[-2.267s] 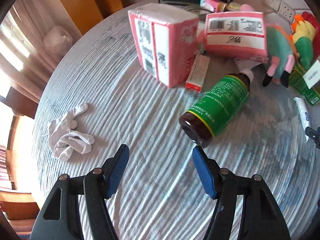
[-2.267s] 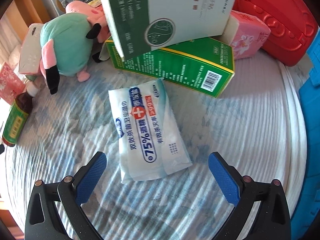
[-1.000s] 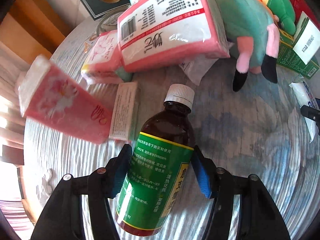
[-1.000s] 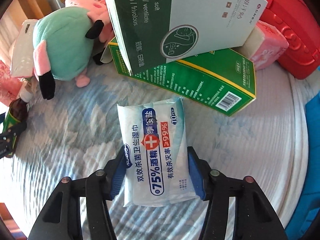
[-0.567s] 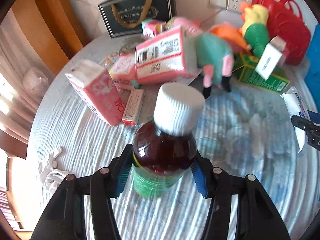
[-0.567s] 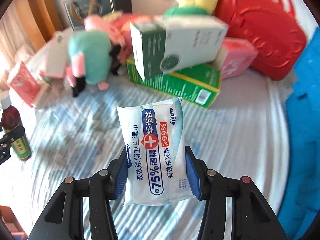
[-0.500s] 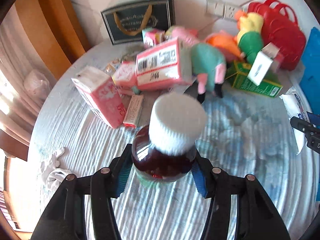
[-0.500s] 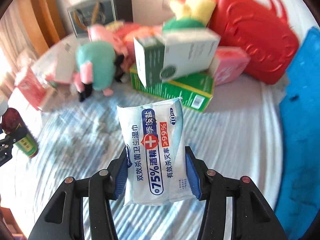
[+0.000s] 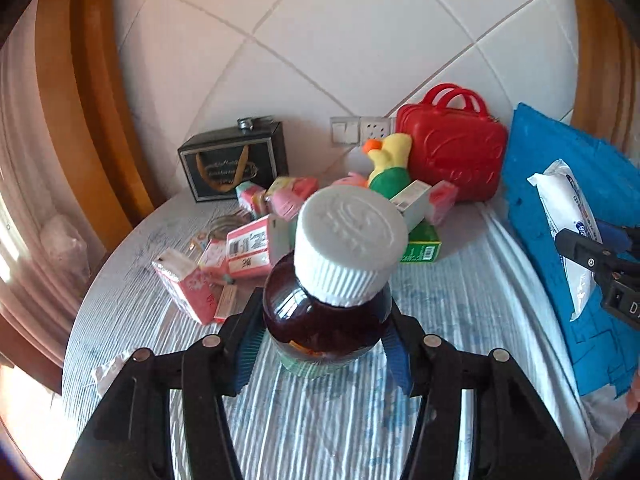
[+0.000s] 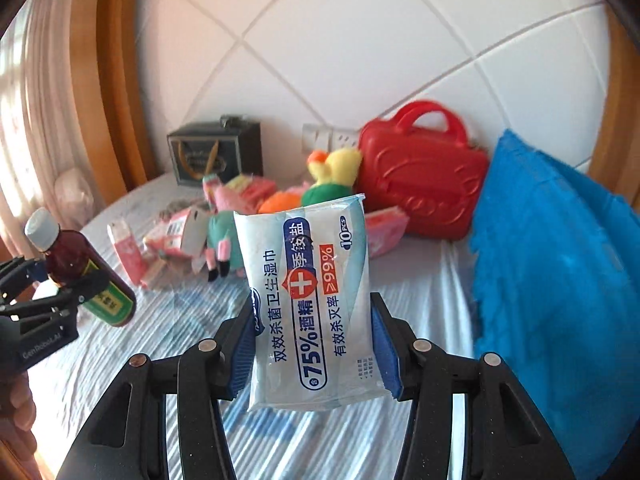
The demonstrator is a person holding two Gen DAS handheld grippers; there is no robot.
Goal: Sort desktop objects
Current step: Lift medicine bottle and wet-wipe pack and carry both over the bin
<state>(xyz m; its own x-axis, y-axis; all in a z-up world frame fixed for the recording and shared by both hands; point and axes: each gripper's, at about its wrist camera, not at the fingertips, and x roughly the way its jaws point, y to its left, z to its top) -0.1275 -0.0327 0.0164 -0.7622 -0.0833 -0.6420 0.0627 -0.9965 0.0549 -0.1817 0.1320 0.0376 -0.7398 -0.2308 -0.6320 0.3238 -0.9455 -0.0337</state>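
Between blue pads of left gripper (image 9: 322, 344): brown syrup bottle (image 9: 328, 300), pinched at body, white cap toward camera. Right gripper (image 10: 314, 354) pinches wipes pack (image 10: 310, 304). Both now lifted clear of striped tablecloth (image 9: 320, 420), off it since second ago. Clutter pile (image 9: 248, 248) at 11 o'clock, red case (image 9: 452, 152) at 1. Pickup done; placing likely next.

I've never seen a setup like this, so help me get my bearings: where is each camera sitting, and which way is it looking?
Left wrist view: sits on the left tool, looking along its fingers, slightly downward, across the table to the tiled wall; the tool grips a brown bottle.
Right wrist view: sits on the right tool, facing the same way; it grips a wipes pack; a bit of hand shows at left.
Shared: red case, blue cloth, plush toys, and each other's tool.
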